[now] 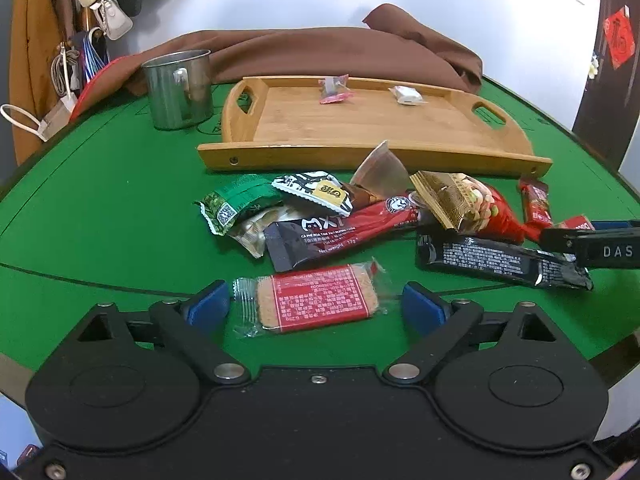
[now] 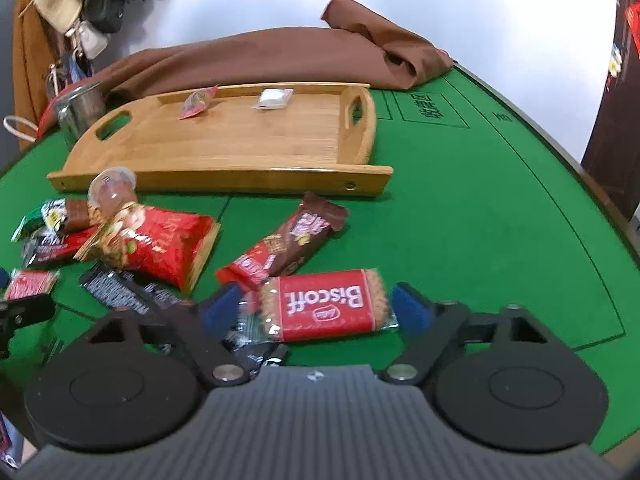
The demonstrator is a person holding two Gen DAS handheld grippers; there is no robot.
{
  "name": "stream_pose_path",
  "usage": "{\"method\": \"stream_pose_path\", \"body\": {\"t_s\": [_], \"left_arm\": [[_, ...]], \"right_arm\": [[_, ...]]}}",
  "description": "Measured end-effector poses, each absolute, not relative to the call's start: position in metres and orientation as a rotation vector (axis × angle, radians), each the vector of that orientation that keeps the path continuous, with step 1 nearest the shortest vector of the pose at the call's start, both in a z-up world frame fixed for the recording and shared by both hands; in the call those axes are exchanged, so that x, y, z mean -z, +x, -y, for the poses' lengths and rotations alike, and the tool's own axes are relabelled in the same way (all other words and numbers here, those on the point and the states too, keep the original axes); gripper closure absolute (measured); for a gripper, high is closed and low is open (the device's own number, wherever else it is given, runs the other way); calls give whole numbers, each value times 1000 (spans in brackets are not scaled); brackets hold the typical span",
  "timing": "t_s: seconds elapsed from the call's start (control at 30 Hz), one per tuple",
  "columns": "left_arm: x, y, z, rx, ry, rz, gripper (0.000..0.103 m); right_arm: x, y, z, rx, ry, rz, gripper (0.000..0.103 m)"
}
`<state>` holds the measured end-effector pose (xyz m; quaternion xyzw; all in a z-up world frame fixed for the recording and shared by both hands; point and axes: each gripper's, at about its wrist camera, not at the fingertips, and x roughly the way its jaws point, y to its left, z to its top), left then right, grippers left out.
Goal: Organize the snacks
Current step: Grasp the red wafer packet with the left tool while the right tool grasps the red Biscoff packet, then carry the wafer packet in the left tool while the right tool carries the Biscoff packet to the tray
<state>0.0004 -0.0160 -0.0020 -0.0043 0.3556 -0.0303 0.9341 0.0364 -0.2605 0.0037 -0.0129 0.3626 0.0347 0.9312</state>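
The left claw (image 1: 316, 306) is spread around a face-down red biscuit pack (image 1: 316, 300) on the green bench (image 1: 100, 216); its pads stand clear. Only the right wrist view shows the right claw (image 2: 316, 310), spread around a Biscoff pack (image 2: 326, 304); the wooden tray (image 2: 224, 148) behind holds two small sweets.

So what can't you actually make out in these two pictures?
- Metal mug: right wrist view, far off, contents hidden by its wall.
- Black packet: right wrist view, its end hidden under the right gripper.
- Tray sweets: left wrist view, labels too small.
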Motion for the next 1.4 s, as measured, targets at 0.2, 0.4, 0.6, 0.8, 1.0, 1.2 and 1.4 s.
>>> {"method": "stream_pose_path", "body": {"t_s": [0.2, 0.4, 0.6, 0.8, 1.0, 1.2, 1.4], "left_arm": [[2, -2, 22, 50, 3, -714, 24], [0, -6, 25, 77, 26, -703, 38], [-2, -7, 25, 84, 22, -712, 40], [-9, -9, 25, 100, 29, -704, 41], [-24, -13, 27, 127, 49, -656, 41], [-37, -5, 31, 145, 56, -629, 41], [-46, 13, 32, 143, 54, -617, 41]], "right_arm": [[-9, 29, 252, -102, -12, -752, 32], [-13, 28, 256, -118, 43, -762, 33], [-21, 27, 256, -117, 41, -746, 33], [-26, 28, 253, -106, 17, -737, 33], [-35, 27, 255, -98, 19, -715, 33], [-42, 33, 255, -103, 20, -702, 33], [-44, 43, 251, -117, 24, -702, 33]]}}
